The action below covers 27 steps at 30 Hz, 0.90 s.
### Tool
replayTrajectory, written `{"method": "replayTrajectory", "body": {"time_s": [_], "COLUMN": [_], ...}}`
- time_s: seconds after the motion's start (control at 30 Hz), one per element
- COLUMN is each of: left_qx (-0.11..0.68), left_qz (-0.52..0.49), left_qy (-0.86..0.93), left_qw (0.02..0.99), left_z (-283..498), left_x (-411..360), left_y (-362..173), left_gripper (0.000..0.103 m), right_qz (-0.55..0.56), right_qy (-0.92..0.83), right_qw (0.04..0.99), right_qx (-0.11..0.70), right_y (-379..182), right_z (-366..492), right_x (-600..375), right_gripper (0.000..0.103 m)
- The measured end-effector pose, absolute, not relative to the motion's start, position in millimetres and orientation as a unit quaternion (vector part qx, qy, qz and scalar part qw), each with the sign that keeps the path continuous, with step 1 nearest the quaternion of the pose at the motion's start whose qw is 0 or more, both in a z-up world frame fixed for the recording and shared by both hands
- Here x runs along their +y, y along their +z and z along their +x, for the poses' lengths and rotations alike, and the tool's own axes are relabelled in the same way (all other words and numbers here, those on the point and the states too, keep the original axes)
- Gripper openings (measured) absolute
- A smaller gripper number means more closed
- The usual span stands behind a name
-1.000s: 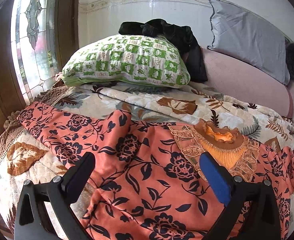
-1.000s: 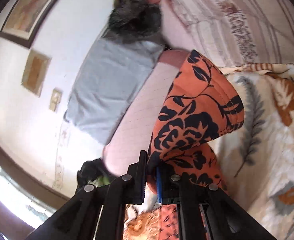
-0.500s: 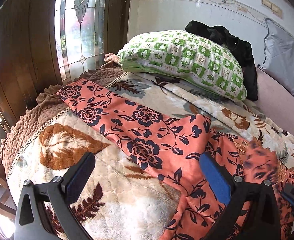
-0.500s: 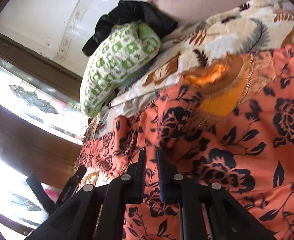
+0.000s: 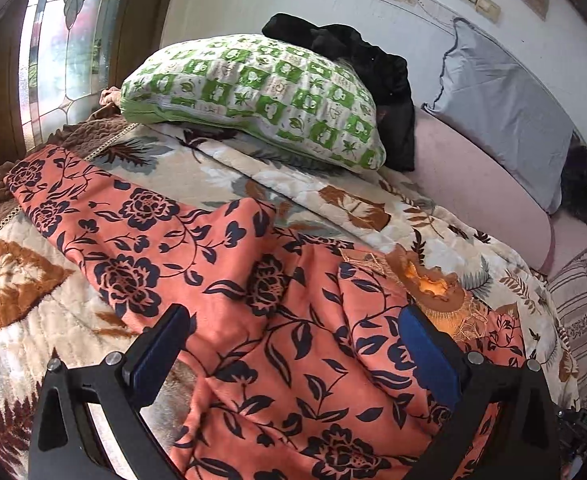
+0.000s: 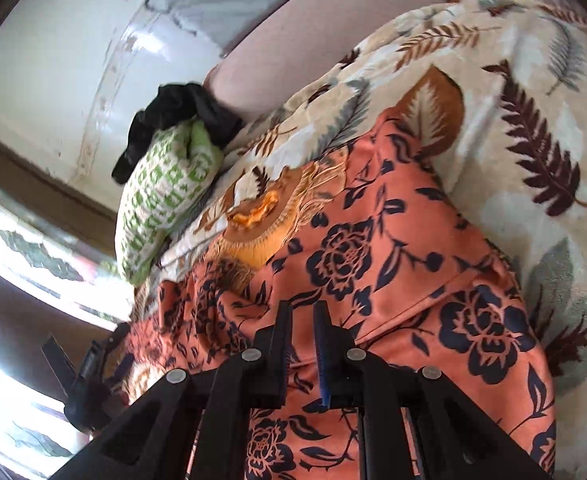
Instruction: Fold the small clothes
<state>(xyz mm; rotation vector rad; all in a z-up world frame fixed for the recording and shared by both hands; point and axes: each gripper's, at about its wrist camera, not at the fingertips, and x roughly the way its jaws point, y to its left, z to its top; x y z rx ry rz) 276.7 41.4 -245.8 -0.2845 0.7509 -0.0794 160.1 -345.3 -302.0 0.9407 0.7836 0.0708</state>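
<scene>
Orange flowered dress lies spread on the leaf blanket of the bed. Left gripper hangs wide apart above it; right gripper has a narrow gap, pinching nothing.

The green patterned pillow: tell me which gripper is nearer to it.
Left. The left gripper faces the green patterned pillow across the floral garment; the right gripper sits farther along it.

The garment is salmon-orange with dark navy, perhaps black, flowers; the blanket is cream with brown leaves; the pillow has green-white checks.
</scene>
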Motion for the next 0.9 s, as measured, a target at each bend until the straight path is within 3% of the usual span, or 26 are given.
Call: {"method": "replayTrajectory", "body": {"time_s": [0.23, 0.37, 0.57, 0.9], "left_qx": [0.363, 0.348, 0.340, 0.449], "left_qz": [-0.124, -0.107, -0.061, 0.006], "left_qy": [-0.088, -0.071, -0.061, 0.014], "left_qw": [0.919, 0.929, 0.937, 0.893], "left_z": [277.1, 272.4, 256.8, 311.4], "left_x": [11.9, 4.2, -32.5, -96.7], "left_y": [-249.0, -249.4, -235.6, -268.5], "left_gripper": [0.103, 0.102, 0.102, 0.102], "right_qz": [0.533, 0.559, 0.479, 0.436], "right_qy": [0.026, 0.011, 0.037, 0.077], "right_qw": [0.776, 0.722, 0.794, 0.799], "right_qx": [0.336, 0.408, 0.373, 0.408], "right_y": [-342.5, -384.3, -344.6, -335.7], "right_z": [174.4, 194.9, 192.7, 197.7], "right_x": [-389.7, -379.2, -372.4, -347.0], "right_gripper": [0.014, 0.012, 0.014, 0.014]}}
